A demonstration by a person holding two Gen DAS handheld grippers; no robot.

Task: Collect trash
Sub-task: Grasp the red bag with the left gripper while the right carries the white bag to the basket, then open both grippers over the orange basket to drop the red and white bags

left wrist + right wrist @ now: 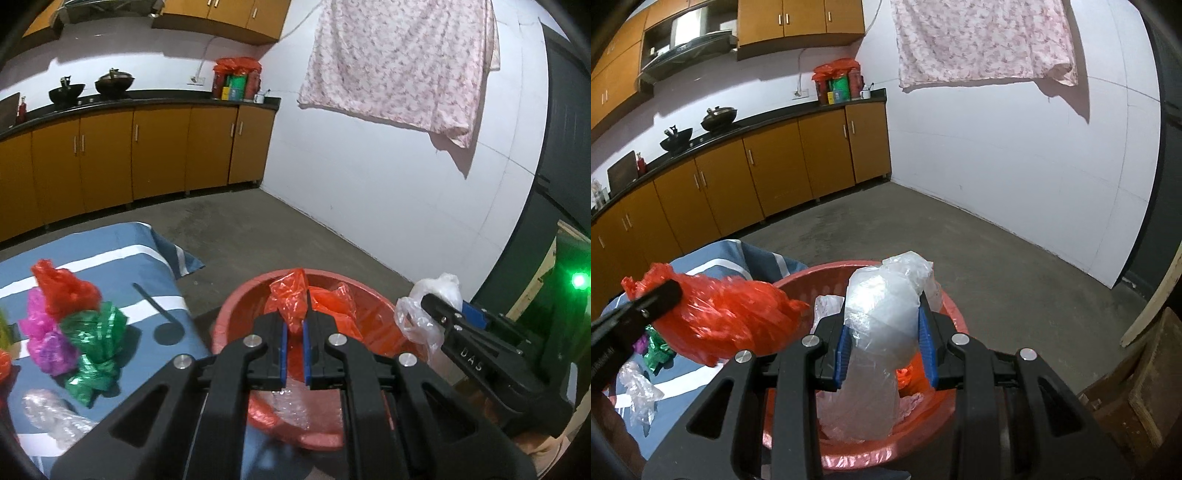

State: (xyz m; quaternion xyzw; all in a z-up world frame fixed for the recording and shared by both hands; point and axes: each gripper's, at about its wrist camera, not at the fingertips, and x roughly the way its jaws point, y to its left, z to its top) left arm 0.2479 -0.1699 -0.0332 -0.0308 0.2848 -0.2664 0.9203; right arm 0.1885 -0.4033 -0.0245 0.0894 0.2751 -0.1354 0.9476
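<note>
My left gripper (294, 325) is shut on a crumpled red plastic bag (291, 291) and holds it over the red basin (236, 306). My right gripper (886, 325) is shut on a clear plastic bag (882, 306) above the same basin (945, 306). The right gripper also shows in the left wrist view (443, 306) with its clear bag (417, 314). The left gripper's red bag shows in the right wrist view (731, 317). More bags lie in the basin.
On the blue striped cloth (147, 251) to the left lie red (62, 288), pink (40, 328), green (96, 347) and clear (51, 410) bags. Orange cabinets (147, 155) line the far wall. A wooden box (1137, 387) stands at the right.
</note>
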